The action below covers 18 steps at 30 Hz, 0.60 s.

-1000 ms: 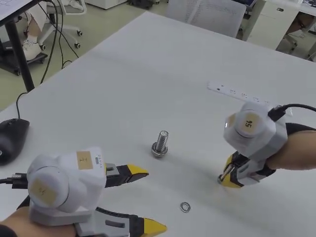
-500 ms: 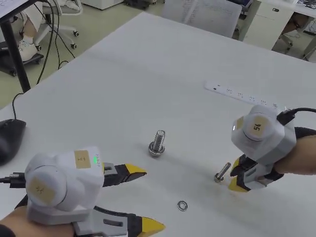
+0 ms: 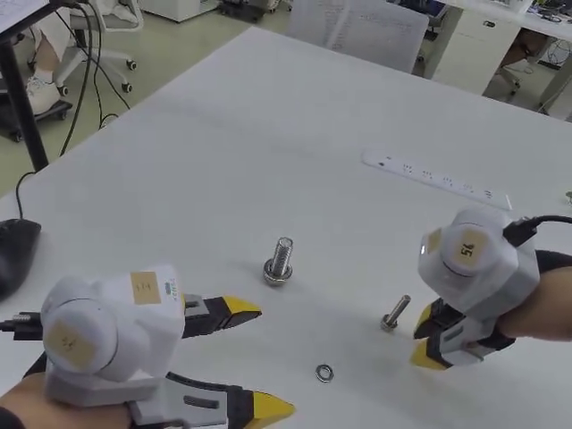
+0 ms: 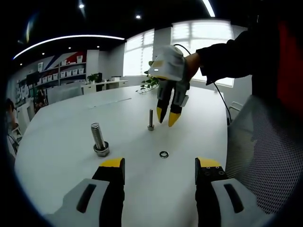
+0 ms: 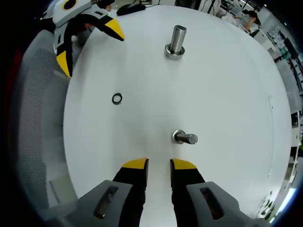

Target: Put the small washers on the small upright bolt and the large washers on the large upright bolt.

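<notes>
Gaping wide and empty, the left gripper (image 3: 259,358) has the washer (image 3: 324,372) lying flat just ahead, in line with the gap between its 2 jaws. The right gripper (image 3: 424,341) (jaws barely parted, empty) sits beside the small bolt (image 3: 394,313), farther from that washer.

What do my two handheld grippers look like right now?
Both the left gripper and right gripper have rounded white-grey housings with tan square stickers, black fingers tipped yellow, and a black cable at the rear. A dark sleeve covers the right arm.
</notes>
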### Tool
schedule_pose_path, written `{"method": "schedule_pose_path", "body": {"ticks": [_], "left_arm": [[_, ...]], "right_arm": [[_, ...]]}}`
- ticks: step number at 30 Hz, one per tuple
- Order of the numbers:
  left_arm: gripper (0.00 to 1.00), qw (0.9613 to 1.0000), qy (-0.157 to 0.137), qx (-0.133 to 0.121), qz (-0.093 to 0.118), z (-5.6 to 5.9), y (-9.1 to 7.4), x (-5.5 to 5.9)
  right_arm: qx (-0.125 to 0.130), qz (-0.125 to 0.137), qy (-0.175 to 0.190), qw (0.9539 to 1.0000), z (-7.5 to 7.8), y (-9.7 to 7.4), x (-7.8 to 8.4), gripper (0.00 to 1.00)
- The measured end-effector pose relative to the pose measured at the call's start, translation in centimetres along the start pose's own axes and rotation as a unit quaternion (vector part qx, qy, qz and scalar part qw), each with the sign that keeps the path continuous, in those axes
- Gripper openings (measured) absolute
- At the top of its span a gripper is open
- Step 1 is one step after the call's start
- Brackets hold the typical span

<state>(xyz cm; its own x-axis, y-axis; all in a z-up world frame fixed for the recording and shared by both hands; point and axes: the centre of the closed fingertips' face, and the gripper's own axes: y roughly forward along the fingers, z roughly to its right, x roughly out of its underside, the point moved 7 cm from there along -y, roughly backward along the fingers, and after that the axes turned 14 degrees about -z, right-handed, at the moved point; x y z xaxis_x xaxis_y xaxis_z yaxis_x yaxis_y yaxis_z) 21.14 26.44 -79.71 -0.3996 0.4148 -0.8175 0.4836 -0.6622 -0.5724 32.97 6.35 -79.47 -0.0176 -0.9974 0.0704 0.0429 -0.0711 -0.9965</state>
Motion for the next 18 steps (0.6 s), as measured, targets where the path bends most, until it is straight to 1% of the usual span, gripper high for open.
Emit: {"method": "schedule_pose_path", "body": {"ticks": [3,7,12,18], "left_arm": [[0.59,1.0000,0.001,0.000,0.002,0.0,0.0,-0.1],[0.59,1.0000,0.003,0.000,0.003,0.1,0.0,-0.1],[0.59,1.0000,0.005,-0.001,0.005,0.2,-0.1,-0.2],[0.59,1.0000,0.006,-0.002,0.006,0.2,-0.3,-0.3]], "right_arm": [[-0.004,0.007,0.002,1.0000,-0.8,-0.2,-0.2,0.20],[-0.006,0.009,-0.005,0.9999,-1.8,-0.3,-0.5,0.20],[-0.009,0.014,-0.017,0.9997,-3.1,-0.4,-1.3,0.20],[-0.015,0.016,-0.036,0.9991,-4.1,-0.5,-2.5,0.20]]}}
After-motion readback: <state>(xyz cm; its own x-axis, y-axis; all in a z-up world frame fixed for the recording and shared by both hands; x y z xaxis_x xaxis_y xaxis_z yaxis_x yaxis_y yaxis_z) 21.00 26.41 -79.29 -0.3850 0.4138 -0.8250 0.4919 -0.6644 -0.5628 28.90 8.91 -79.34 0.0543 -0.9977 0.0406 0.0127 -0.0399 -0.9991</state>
